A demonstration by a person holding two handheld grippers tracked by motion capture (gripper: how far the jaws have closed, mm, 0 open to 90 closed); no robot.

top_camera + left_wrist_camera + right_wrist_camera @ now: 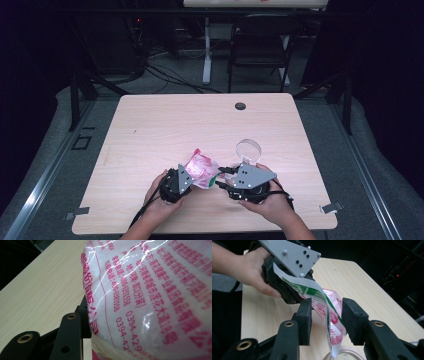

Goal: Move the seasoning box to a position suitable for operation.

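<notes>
Between my right gripper [325, 322] jaws hangs the flat printed end of the bag [329, 315] — the pads stand apart on either side of it, not pressing. My left gripper [176, 184] is clamped on the bag's full, white-grained body, held just above the table [165, 125] near its front edge. Just beyond my right hand [272, 200] sits a round clear lid [248, 149].

**Shiny bag, dull jaws**

The bag [155, 290] is looking like thin, glossy, crinkly plastic. The table [165, 125] is showing smooth, pale wood grain. The right gripper [325, 322] is showing matt black jaws, maybe plastic, and the round lid [248, 150] is looking clear.
</notes>
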